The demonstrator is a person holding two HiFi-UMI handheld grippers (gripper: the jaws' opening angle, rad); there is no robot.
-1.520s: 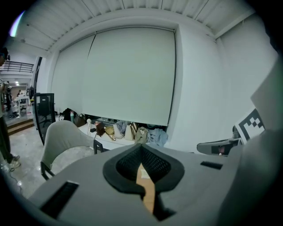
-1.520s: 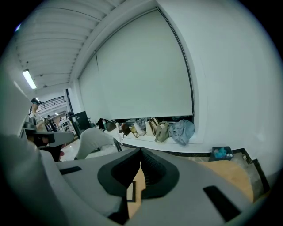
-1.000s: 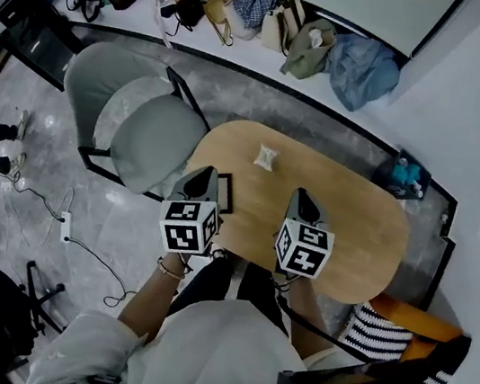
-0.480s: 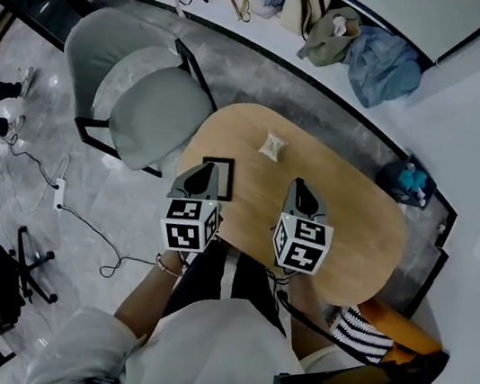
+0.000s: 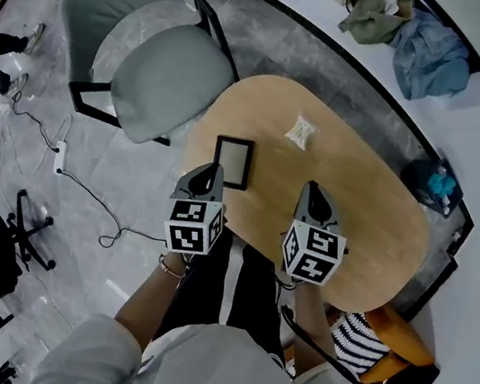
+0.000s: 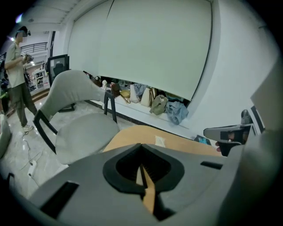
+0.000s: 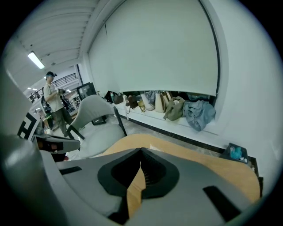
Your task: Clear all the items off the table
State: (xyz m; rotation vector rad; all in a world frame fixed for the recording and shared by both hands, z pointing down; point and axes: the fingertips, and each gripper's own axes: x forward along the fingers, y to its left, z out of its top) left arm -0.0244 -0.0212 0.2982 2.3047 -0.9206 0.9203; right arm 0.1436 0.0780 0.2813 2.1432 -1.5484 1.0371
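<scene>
Grey stone floor (image 5: 140, 188), power strip (image 5: 61, 156) and cable on it at left. Oval wooden tabletop (image 5: 374, 209) fills the middle of the head view. Grey padded chair (image 5: 151, 71) stands at its far left end, seat close to the edge. White ledge (image 5: 253, 2) along the wall holds bags (image 5: 376, 4) and a blue cloth (image 5: 435, 51). Orange seat (image 5: 411, 343) with a striped cushion (image 5: 359, 341) sits by the near right corner of the tabletop. A bystander (image 7: 55, 108) stands off beyond the chair.

Operator (image 5: 193, 361) in white sleeves holds both grippers over the near edge of the tabletop, pointing forward and down.

Left gripper (image 5: 212, 170): jaws clenched tip to tip, nothing between them, plain in the left gripper view. In the head view its tip sits at the near left corner of the panel (image 5: 231, 161); can't tell if they touch.

Right gripper (image 5: 312, 188): jaws also clenched, empty, over bare wood, apart from both items.

The panel is flat and dark-rimmed with a grey face, and lies flat near the left edge of the tabletop.

Packet (image 5: 300, 130): small, whitish, crumpled, lies farther out toward the far edge. It is apart from the panel and well apart from both grippers, and shows as a pale patch in the left gripper view.
</scene>
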